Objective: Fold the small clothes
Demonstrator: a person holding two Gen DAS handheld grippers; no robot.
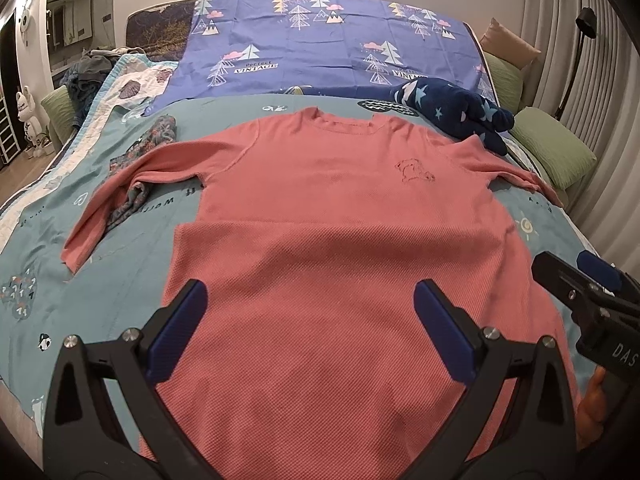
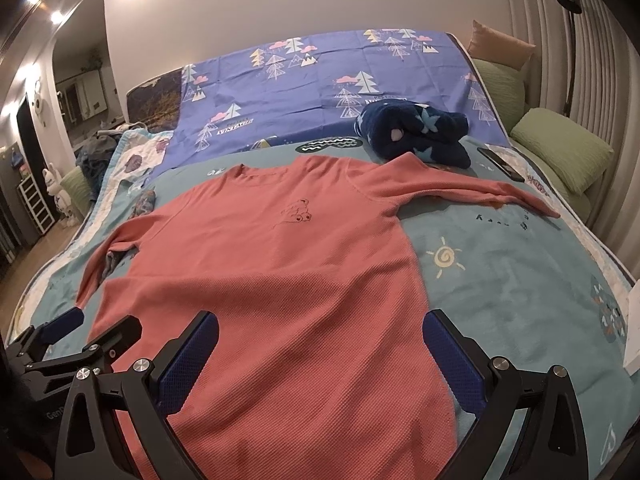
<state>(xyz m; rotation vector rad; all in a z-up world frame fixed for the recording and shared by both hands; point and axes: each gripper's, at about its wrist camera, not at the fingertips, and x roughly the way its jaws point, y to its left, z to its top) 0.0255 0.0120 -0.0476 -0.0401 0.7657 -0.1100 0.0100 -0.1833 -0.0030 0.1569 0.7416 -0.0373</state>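
Observation:
A salmon-pink long-sleeved shirt (image 1: 340,208) lies flat, front up, on the teal bed cover, collar far from me, both sleeves spread out sideways. It also shows in the right wrist view (image 2: 280,264). My left gripper (image 1: 310,312) is open and empty, hovering over the shirt's lower part near the hem. My right gripper (image 2: 320,344) is open and empty, over the shirt's lower right part. The right gripper shows at the right edge of the left wrist view (image 1: 576,280); the left gripper shows at the left edge of the right wrist view (image 2: 76,332).
A folded dark blue star-print garment (image 2: 416,132) lies beyond the right sleeve. A patterned grey garment (image 1: 136,160) lies under the left sleeve. A phone (image 2: 500,164) lies at the right. Green pillows (image 2: 560,148) line the right side; a purple tree-print sheet (image 1: 320,48) covers the far bed.

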